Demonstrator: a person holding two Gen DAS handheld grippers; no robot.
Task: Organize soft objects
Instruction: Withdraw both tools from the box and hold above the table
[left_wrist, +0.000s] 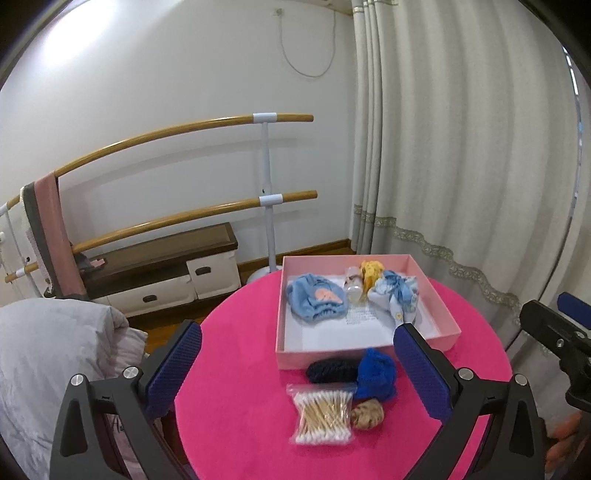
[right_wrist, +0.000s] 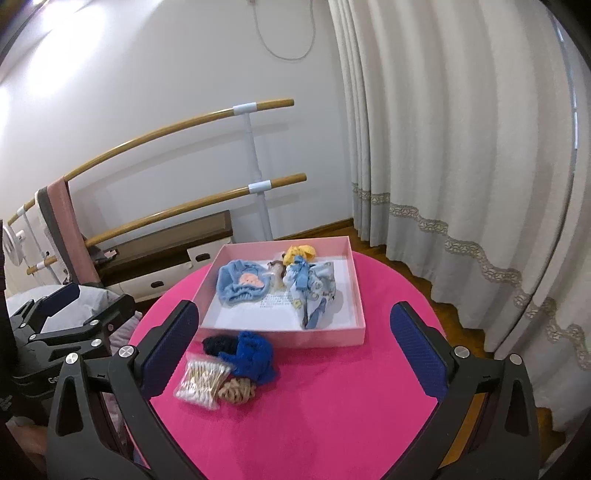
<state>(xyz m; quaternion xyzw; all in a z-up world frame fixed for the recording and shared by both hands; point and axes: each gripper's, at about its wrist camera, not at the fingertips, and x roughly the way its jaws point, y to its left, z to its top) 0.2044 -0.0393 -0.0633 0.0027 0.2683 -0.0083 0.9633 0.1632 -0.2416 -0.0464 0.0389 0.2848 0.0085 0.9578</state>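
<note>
A pink box (left_wrist: 439, 295) (right_wrist: 356, 280) sits at the far side of a round magenta table (left_wrist: 240, 406) (right_wrist: 332, 406). Inside lie a light blue knitted piece (left_wrist: 314, 299) (right_wrist: 240, 284), a yellow scrunchie (left_wrist: 371, 271) (right_wrist: 299, 253), a small bottle (left_wrist: 354, 288) and a pale blue printed cloth (left_wrist: 397, 295) (right_wrist: 312, 291). In front of the box lie a black scrunchie (left_wrist: 330, 371) (right_wrist: 216, 345), a royal blue scrunchie (left_wrist: 376, 373) (right_wrist: 251, 356), a tan scrunchie (left_wrist: 367, 415) (right_wrist: 236, 391) and a bag of cotton swabs (left_wrist: 323, 413) (right_wrist: 201, 382). My left gripper (left_wrist: 297, 363) and right gripper (right_wrist: 291, 347) hover open, empty, above these.
A wooden double barre (left_wrist: 258, 120) stands against the white wall, with a pink and grey cloth (left_wrist: 48, 221) draped over it. A low bench with drawers (left_wrist: 166, 273) sits below. Cream curtains (left_wrist: 461, 147) hang at the right. Grey bedding (left_wrist: 55, 350) lies at the left.
</note>
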